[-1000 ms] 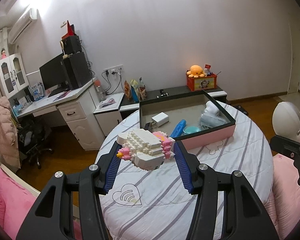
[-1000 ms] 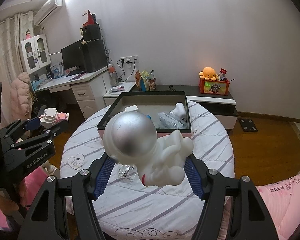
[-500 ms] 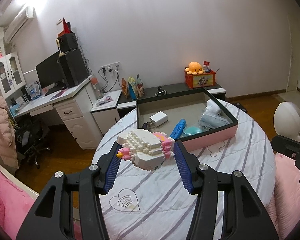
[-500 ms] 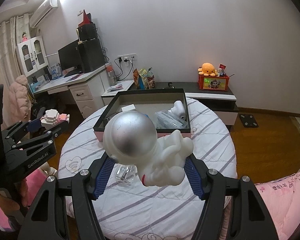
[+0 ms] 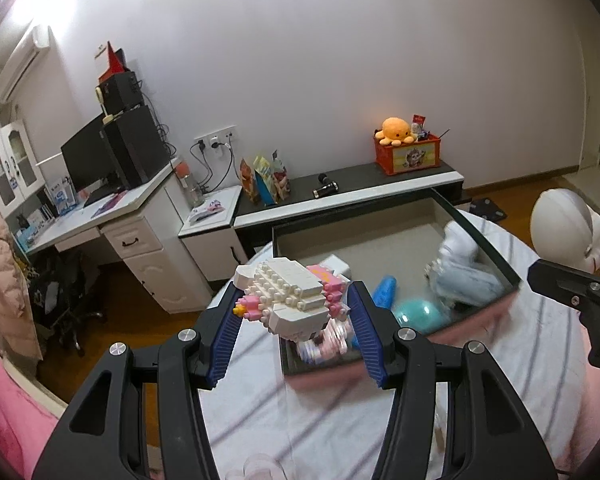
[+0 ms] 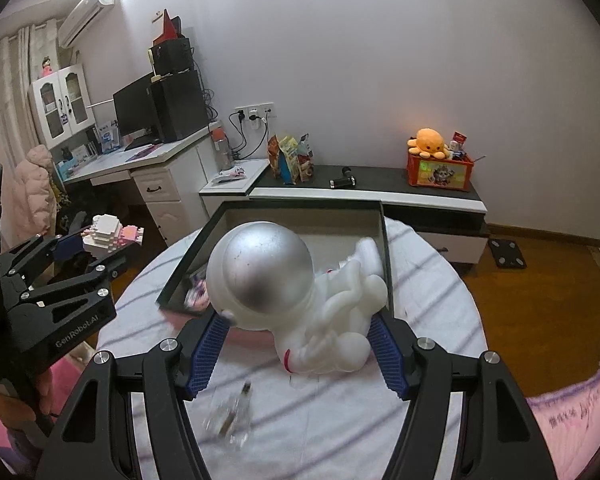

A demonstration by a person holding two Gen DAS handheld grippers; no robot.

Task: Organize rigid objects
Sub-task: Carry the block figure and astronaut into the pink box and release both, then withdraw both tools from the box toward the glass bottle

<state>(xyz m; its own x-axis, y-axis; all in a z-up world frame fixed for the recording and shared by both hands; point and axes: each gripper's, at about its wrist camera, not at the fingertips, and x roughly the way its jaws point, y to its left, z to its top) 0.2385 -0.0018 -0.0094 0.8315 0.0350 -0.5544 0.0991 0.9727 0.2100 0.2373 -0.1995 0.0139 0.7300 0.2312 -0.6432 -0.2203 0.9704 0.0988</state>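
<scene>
The left tool (image 5: 294,314) grips a white-and-pink brick model (image 5: 290,296) between its pads. The right tool (image 6: 296,346) clamps a white astronaut figure (image 6: 296,292). Just ahead of both lies the open box (image 6: 384,248) on the striped worktop (image 6: 420,280).

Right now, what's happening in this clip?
A person is tidying toys with two handheld grippers. The left gripper is shut on a white and pink brick model, carried over the near edge of the open box on the round table. The right gripper is shut on a white astronaut figure with a silver visor, just short of that box. Neither toy has been released. The box already holds several items.
</scene>
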